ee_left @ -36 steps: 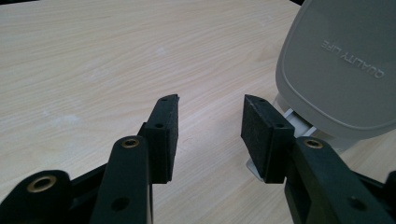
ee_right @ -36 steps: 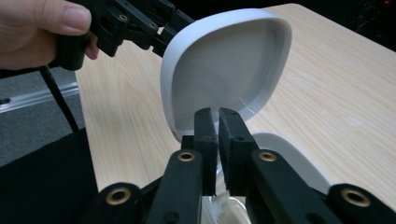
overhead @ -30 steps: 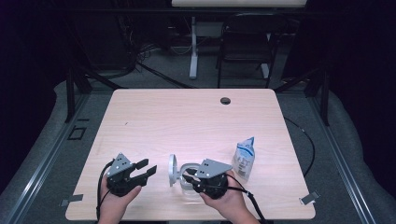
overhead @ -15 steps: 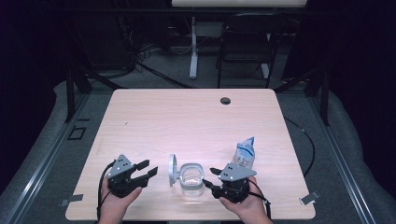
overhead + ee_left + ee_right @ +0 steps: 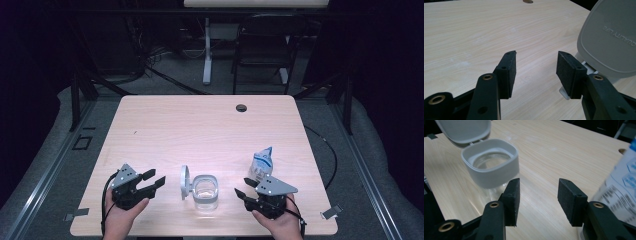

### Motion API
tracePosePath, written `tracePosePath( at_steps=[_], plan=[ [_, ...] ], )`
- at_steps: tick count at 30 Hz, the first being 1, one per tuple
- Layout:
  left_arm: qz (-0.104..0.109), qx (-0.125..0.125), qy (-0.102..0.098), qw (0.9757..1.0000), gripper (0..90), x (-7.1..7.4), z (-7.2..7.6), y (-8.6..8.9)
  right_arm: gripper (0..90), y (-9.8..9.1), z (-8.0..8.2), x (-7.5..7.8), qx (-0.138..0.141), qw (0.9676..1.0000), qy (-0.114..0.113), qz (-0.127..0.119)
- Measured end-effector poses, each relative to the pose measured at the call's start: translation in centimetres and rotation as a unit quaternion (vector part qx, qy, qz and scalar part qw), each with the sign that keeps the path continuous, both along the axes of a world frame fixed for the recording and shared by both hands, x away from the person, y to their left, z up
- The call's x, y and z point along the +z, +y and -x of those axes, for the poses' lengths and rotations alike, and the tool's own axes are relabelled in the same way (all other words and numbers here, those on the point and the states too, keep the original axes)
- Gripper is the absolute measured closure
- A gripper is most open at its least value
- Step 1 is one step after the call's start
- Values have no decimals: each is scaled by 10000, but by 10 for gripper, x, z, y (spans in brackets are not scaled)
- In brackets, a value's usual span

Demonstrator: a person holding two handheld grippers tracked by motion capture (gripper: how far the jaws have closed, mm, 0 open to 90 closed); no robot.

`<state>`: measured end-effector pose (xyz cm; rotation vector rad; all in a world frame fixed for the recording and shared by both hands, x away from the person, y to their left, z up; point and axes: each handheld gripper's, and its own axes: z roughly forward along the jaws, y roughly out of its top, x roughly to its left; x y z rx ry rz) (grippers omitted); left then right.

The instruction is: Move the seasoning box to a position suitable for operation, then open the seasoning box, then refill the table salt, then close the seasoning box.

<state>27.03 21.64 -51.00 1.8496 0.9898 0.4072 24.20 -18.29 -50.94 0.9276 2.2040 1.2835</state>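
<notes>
The right gripper (image 5: 248, 192) has let go of the jar (image 5: 205, 192), which stands lid-open at the table's (image 5: 200, 125) near edge, and slid toward the bag (image 5: 261, 165), jaws spread and empty, suggesting the bag comes next, while the left gripper (image 5: 155, 181), jaws just widened, waits empty.

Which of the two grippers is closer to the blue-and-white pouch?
The right gripper. It sits just in front of the pouch on the table's right side, while the left gripper lies beyond the open-lidded clear jar, on the left.
</notes>
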Motion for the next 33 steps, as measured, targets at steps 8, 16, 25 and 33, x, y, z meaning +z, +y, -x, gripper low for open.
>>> tracePosePath(
  at_steps=[8,16,25,33],
  plan=[
    [72,91,9,9999,496,0,2,2,545,-22,1,-2,-236,9994,105,-240],
    [58,132,50,9999,474,-3,0,2,524,-44,-2,-13,-502,9982,327,-56],
    [24,206,57,9998,477,-2,-1,5,504,-60,-7,-24,-791,9958,454,-30],
    [55,221,69,9997,470,-3,-2,6,498,-71,-7,-21,-735,9956,572,-97]
  ],
)
